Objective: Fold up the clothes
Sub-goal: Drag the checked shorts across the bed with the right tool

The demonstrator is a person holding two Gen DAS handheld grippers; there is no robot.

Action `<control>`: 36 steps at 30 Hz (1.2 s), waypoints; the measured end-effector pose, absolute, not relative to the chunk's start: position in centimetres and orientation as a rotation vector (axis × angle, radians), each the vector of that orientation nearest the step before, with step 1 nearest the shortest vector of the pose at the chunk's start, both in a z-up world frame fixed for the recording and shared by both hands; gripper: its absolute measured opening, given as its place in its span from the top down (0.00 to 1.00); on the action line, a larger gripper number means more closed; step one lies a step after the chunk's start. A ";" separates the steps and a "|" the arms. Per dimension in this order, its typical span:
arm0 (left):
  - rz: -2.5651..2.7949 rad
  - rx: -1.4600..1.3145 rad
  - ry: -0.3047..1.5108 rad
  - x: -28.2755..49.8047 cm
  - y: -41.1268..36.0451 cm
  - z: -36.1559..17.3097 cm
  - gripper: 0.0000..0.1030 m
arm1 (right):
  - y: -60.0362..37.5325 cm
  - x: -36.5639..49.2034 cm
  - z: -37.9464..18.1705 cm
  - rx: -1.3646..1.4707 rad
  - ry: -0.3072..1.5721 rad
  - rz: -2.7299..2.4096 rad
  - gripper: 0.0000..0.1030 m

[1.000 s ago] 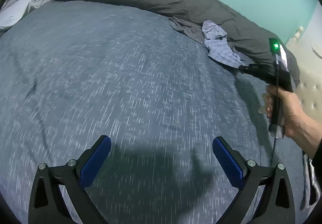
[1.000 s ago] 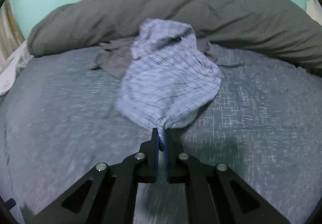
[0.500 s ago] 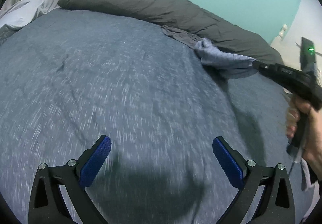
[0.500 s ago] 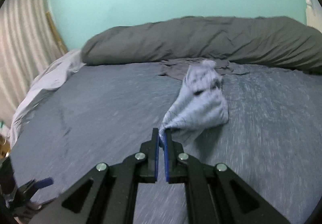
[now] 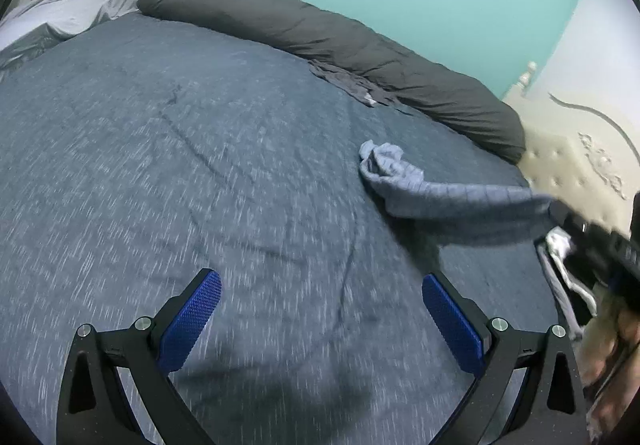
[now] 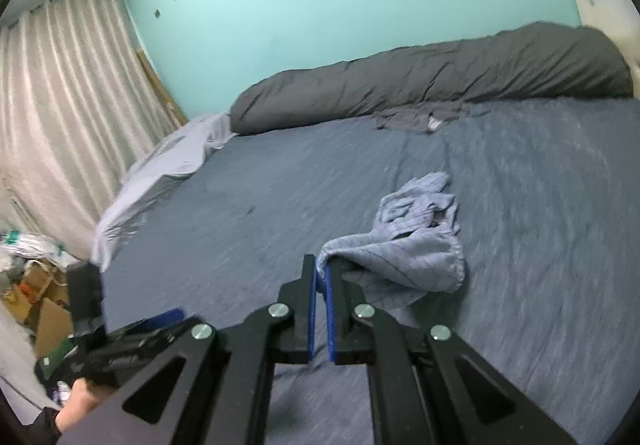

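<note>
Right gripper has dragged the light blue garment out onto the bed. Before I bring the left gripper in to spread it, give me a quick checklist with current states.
1. Right gripper shut on an edge of the light blue garment: ok.
2. Left gripper open and holding nothing: ok.
3. Garment apart from the dark grey garment by the rolled grey duvet: ok.
4. Garment lying flat: not ok, bunched and crumpled.
5. Open bedspread around it for spreading: ok.
6. A second corner visible for the left gripper: cannot tell, the folds hide the edges.
</note>
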State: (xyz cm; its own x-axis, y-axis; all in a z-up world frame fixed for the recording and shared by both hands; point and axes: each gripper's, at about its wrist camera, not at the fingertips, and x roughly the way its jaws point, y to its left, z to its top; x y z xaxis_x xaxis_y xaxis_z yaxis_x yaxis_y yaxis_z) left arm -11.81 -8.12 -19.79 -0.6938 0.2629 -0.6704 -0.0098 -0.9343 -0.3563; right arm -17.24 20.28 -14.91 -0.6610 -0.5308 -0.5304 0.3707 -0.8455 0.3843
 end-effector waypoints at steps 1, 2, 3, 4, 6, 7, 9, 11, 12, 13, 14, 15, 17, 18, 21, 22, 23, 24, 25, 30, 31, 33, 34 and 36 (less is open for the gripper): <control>2.715 -1.147 -0.499 -10.7 -8.2 -19.6 0.00 | 20.1 -15.9 -15.4 0.898 -0.337 -2.454 0.97; 2.714 -1.142 -0.504 -9.6 -8.3 -19.3 0.00 | 19.9 -15.0 -16.0 0.905 -0.339 -2.444 0.97; 2.713 -1.140 -0.509 -8.8 -8.3 -19.2 0.00 | 19.6 -14.1 -16.6 0.913 -0.340 -2.435 0.96; 2.714 -1.143 -0.514 -8.2 -8.3 -19.4 0.00 | 19.4 -13.2 -17.1 0.921 -0.342 -2.424 0.96; 2.710 -1.154 -0.524 -7.8 -8.2 -19.8 0.00 | 19.2 -12.2 -18.4 0.951 -0.354 -2.397 0.96; 2.709 -1.160 -0.527 -7.8 -8.0 -20.0 0.00 | 19.1 -11.8 -19.1 0.967 -0.364 -2.384 0.96; 2.713 -1.156 -0.525 -8.0 -7.7 -20.2 0.00 | 18.9 -11.3 -20.7 1.006 -0.382 -2.348 0.96; 2.720 -1.141 -0.516 -8.4 -7.4 -20.3 0.00 | 18.7 -10.9 -21.9 1.040 -0.387 -2.313 0.96; 2.725 -1.133 -0.510 -8.7 -7.2 -20.4 0.00 | 18.7 -11.1 -22.5 1.068 -0.383 -2.309 0.93; 2.730 -1.126 -0.502 -9.1 -7.0 -20.5 0.00 | 18.7 -11.3 -23.1 1.094 -0.382 -2.306 0.93; 2.733 -1.122 -0.496 -9.5 -6.9 -20.7 0.00 | 18.9 -11.4 -23.5 1.110 -0.400 -2.313 0.93; 2.731 -1.125 -0.491 -10.0 -6.7 -20.9 0.00 | 19.2 -11.6 -23.8 1.122 -0.422 -2.318 0.92; 2.728 -1.131 -0.482 -11.0 -6.5 -21.4 0.00 | 20.6 -12.2 -24.1 1.105 -0.506 -2.322 0.90; 2.726 -1.134 -0.477 -11.5 -6.3 -21.6 0.00 | 21.3 -12.5 -24.2 1.096 -0.547 -2.325 0.84; 2.712 -1.147 -0.464 -13.1 -5.6 -22.4 0.00 | 23.5 -13.9 -24.6 1.079 -0.653 -2.368 0.66; 2.704 -1.151 -0.461 -13.7 -5.3 -22.8 0.00 | 24.3 -14.5 -25.0 1.078 -0.695 -2.369 0.66; 2.700 -1.155 -0.459 -14.1 -5.1 -23.0 0.00 | 24.9 -15.1 -25.4 1.080 -0.729 -2.373 0.66; 2.695 -1.161 -0.455 -14.5 -4.9 -23.3 0.00 | 25.5 -15.6 -25.9 1.086 -0.761 -2.377 0.65; 2.687 -1.169 -0.448 -15.0 -4.6 -23.6 0.00 | 26.0 -16.2 -26.4 1.109 -0.783 -2.388 0.65; 2.654 -1.191 -0.409 -16.9 -3.4 -24.6 0.00 | 27.7 -19.0 -29.5 1.196 -0.902 -2.397 0.65; 2.648 -1.194 -0.412 -17.1 -3.4 -24.8 0.00 | 27.6 -19.7 -29.8 1.218 -0.910 -2.398 0.65; 2.646 -1.200 -0.415 -17.4 -3.4 -25.3 0.00 | 27.2 -20.4 -30.0 1.232 -0.901 -2.393 0.65; 2.647 -1.205 -0.416 -17.4 -3.4 -25.6 0.00 | 26.8 -21.0 -29.9 1.235 -0.883 -2.389 0.65; 2.643 -1.225 -0.417 -17.6 -3.4 -26.2 0.00 | 26.3 -21.7 -29.8 1.241 -0.846 -2.395 0.65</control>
